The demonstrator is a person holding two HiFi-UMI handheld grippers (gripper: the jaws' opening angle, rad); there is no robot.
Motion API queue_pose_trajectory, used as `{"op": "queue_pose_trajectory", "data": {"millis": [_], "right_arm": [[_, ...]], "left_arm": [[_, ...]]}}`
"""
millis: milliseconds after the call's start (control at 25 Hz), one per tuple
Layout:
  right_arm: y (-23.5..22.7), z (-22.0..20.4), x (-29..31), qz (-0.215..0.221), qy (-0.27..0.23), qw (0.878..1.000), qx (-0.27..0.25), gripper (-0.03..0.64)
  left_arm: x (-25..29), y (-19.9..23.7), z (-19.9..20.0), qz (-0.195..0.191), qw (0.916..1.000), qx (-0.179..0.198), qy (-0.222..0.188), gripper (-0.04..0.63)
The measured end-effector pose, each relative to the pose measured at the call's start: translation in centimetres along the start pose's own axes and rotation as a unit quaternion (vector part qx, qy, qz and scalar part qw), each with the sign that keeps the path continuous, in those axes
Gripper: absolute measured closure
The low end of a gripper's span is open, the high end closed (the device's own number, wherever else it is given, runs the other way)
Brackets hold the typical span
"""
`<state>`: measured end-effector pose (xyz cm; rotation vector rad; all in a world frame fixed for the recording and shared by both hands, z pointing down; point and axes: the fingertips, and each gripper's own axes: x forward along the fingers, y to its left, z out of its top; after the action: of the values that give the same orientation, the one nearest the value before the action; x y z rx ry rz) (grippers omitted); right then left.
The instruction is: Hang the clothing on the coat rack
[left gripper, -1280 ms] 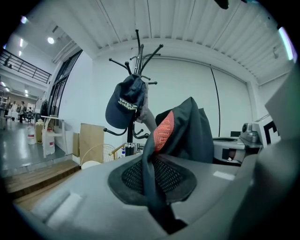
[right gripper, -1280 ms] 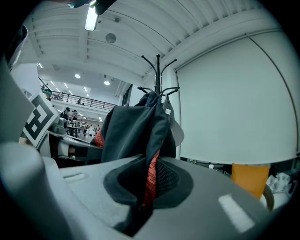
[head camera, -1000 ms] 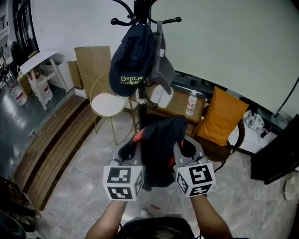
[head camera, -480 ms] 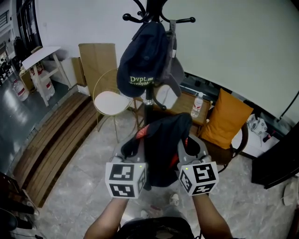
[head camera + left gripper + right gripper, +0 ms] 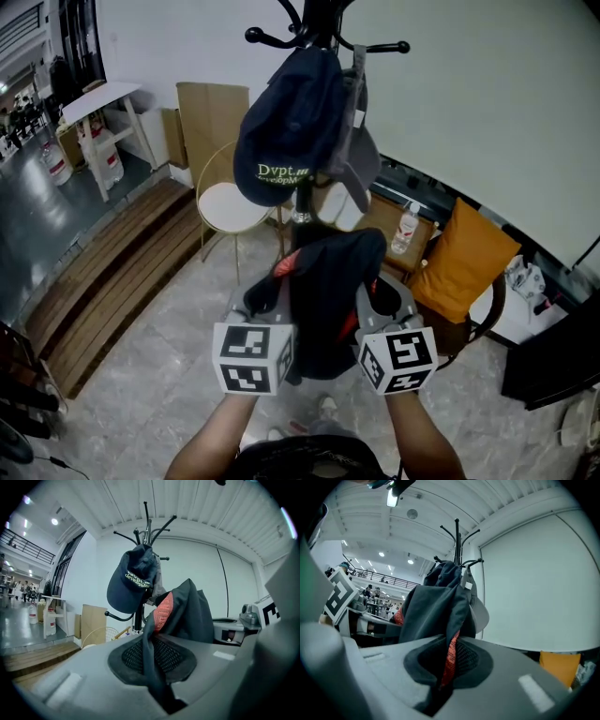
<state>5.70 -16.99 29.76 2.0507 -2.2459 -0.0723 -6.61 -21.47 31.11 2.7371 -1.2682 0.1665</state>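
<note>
Clothing: one dark garment point(image 5: 323, 300) is pinched by both the left tool point(image 5: 263, 296) and the right tool point(image 5: 384, 298), before one coat rack point(image 5: 314, 14) carrying two caps point(image 5: 286, 131).

Large open work hall, office or lab type: grey stone floor point(image 5: 178, 356), mezzanine railing point(image 5: 379, 576), rows of ceiling lights point(image 5: 382, 554), people point(image 5: 21, 588) standing far off. One corner was set up like a room, with coat rack point(image 5: 309, 19), round chair point(image 5: 234, 202) and orange cushion point(image 5: 464, 267).
</note>
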Motion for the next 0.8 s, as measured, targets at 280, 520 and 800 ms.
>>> {"op": "queue_pose_trajectory", "data": {"millis": [280, 520, 800], "right_arm": [[-2.1, -0.2, 2.4, 0.026, -0.002, 1.0, 0.001, 0.591], [-3.5, -0.7, 4.4, 0.042, -0.004, 0.999, 0.006, 0.591], [-4.4, -1.6, 6.6, 0.065, -0.001, 0.998, 0.012, 0.591]], "left_arm": [[2.4, 0.0, 0.2, 0.027, 0.9996, 0.0, 0.003, 0.568], [4.3, 0.2, 0.2, 0.047, 0.9988, 0.007, 0.01, 0.568], [6.4, 0.5, -0.2, 0.07, 0.9973, 0.008, 0.02, 0.568]]}}
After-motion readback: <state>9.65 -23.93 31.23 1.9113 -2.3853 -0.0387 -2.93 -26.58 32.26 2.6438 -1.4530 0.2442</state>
